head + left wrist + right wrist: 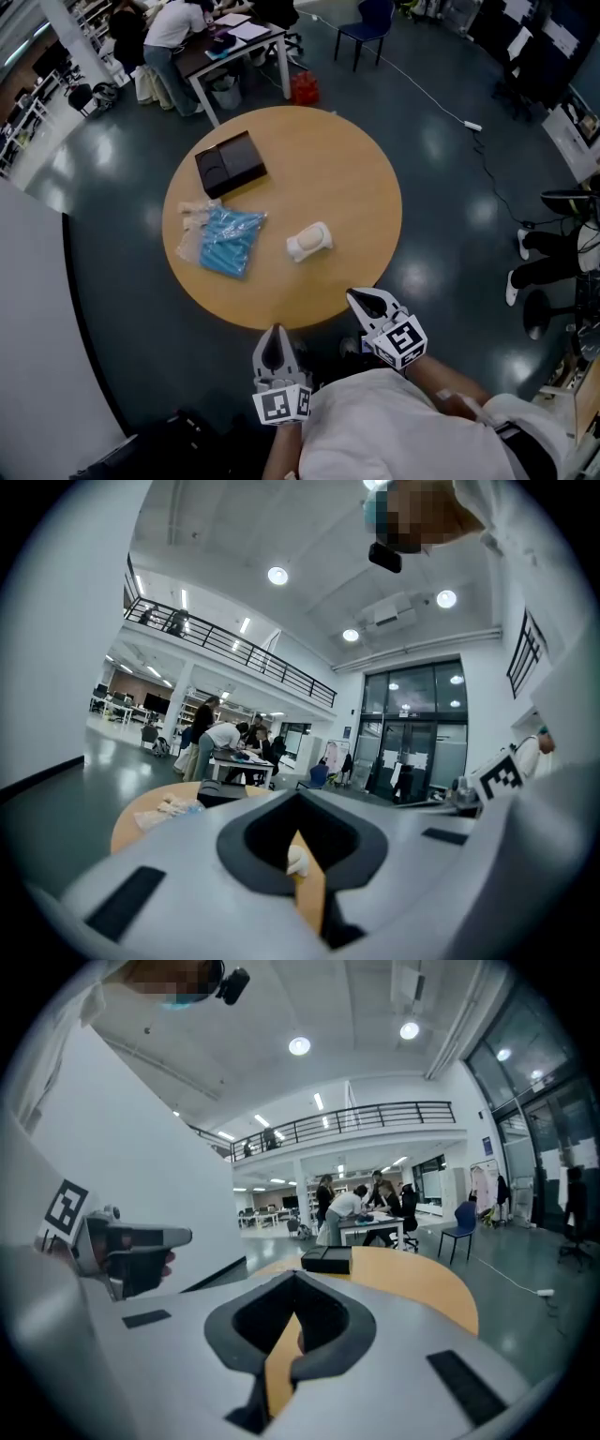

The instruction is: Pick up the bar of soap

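Close by soap [309, 242], blue-filled bag [225, 240]

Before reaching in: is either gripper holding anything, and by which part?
Nothing. Left gripper and right gripper are empty; the bar of soap lies on the table.

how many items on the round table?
3: black rectangular box at the far side, blue pack in clear plastic left, white bar of soap near the middle.

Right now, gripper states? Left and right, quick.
Left gripper: closed, holding nothing.
Right gripper: closed, holding nothing.
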`<action>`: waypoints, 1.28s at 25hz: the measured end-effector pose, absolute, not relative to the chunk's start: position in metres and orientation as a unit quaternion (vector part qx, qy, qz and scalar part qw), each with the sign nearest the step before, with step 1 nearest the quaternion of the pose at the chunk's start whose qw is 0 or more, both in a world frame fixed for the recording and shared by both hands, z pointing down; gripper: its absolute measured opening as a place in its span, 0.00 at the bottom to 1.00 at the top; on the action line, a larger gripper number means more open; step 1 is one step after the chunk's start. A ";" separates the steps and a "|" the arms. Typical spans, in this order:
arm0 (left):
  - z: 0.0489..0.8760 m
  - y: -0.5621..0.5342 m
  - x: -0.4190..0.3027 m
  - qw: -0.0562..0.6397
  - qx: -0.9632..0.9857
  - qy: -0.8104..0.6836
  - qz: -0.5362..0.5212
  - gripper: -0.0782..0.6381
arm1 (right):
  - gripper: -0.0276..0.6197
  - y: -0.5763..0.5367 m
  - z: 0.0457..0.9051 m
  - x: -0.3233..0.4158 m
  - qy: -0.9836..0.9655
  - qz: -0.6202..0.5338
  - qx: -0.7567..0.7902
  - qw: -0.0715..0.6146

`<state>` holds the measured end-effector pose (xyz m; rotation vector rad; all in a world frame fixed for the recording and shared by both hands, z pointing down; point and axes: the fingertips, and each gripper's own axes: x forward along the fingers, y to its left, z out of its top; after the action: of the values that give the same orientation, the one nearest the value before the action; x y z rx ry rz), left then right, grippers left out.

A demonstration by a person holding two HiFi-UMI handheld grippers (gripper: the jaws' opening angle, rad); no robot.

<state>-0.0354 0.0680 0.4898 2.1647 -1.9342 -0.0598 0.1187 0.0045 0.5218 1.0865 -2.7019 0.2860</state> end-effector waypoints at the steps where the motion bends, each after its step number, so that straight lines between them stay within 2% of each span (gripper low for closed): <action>1: 0.493 0.061 -0.039 0.119 0.742 -0.659 -0.019 0.12 | 0.06 -0.005 0.532 0.113 -0.919 0.097 0.360 0.126; 5: 0.502 0.018 -0.054 0.118 0.756 -0.644 -0.019 0.12 | 0.06 -0.052 0.573 0.089 -0.919 0.089 0.332 0.195; 12: 0.491 -0.044 -0.080 0.120 0.793 -0.596 -0.029 0.12 | 0.06 -0.109 0.655 0.059 -0.878 -0.031 0.235 0.416; 18: 0.506 -0.064 -0.093 0.134 0.791 -0.596 -0.023 0.12 | 0.07 -0.150 0.704 0.043 -0.828 -0.103 0.110 0.539; 19: 0.510 -0.066 -0.093 0.133 0.790 -0.598 -0.021 0.12 | 0.12 -0.157 0.712 0.039 -0.818 -0.115 0.090 0.556; 21: 0.517 -0.067 -0.094 0.139 0.784 -0.604 -0.021 0.12 | 0.32 -0.166 0.729 0.033 -0.795 -0.136 0.045 0.589; 22: 0.518 -0.067 -0.095 0.146 0.779 -0.609 -0.023 0.12 | 0.37 -0.169 0.737 0.031 -0.782 -0.147 0.022 0.605; 24: 0.520 -0.064 -0.099 0.156 0.770 -0.618 -0.027 0.12 | 0.41 -0.177 0.751 0.026 -0.757 -0.169 -0.020 0.631; 27: 0.522 -0.063 -0.106 0.154 0.764 -0.626 -0.025 0.12 | 0.41 -0.186 0.776 0.023 -0.723 -0.181 -0.068 0.664; 32: 0.524 -0.062 -0.117 0.164 0.744 -0.647 -0.029 0.12 | 0.42 -0.186 0.798 0.025 -0.687 -0.141 -0.129 0.701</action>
<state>-0.1172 -0.0618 0.5243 2.1211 -1.8444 -0.0820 0.0246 -0.1858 0.7985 -0.2871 -1.5297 -0.3129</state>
